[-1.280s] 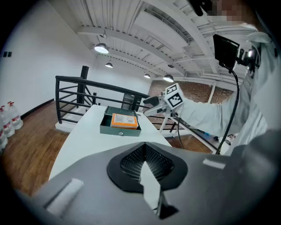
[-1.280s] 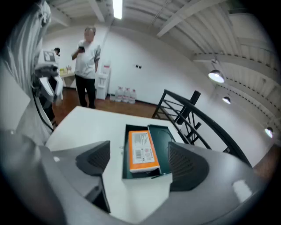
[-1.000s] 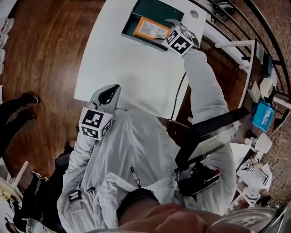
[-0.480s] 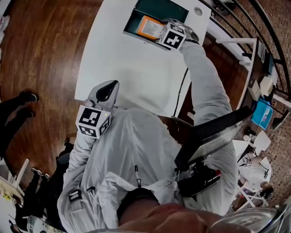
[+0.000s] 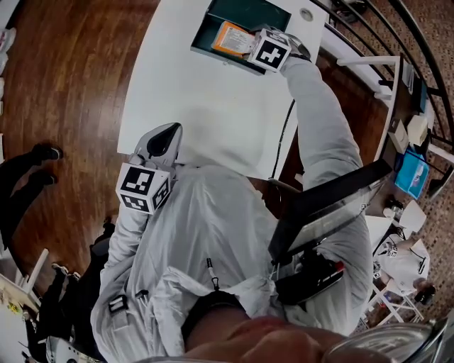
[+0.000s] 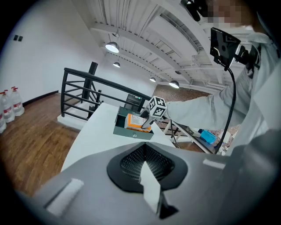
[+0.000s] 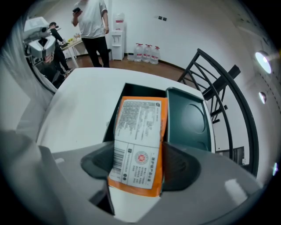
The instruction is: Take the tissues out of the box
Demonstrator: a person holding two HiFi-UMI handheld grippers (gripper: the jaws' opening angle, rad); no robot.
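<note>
Right gripper view: right gripper (image 7: 136, 176) clamped on orange tissue pack (image 7: 139, 132), over green box (image 7: 186, 118). Left gripper (image 6: 145, 167) jaws together, empty, well apart from box.

The tissue pack (image 7: 139, 140) hides much of the box (image 7: 186, 118) interior just ahead of the right gripper (image 7: 138, 173); the pack's print is too small to read.

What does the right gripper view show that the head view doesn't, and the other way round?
Only the right gripper view: the fine print on the label of the orange tissue pack, gripped in the right gripper, plus water bottles by the far wall. Only the head view: that gripper's marker cube and the wearer's grey jacket. Both: the pack, the green box, the white table.
</note>
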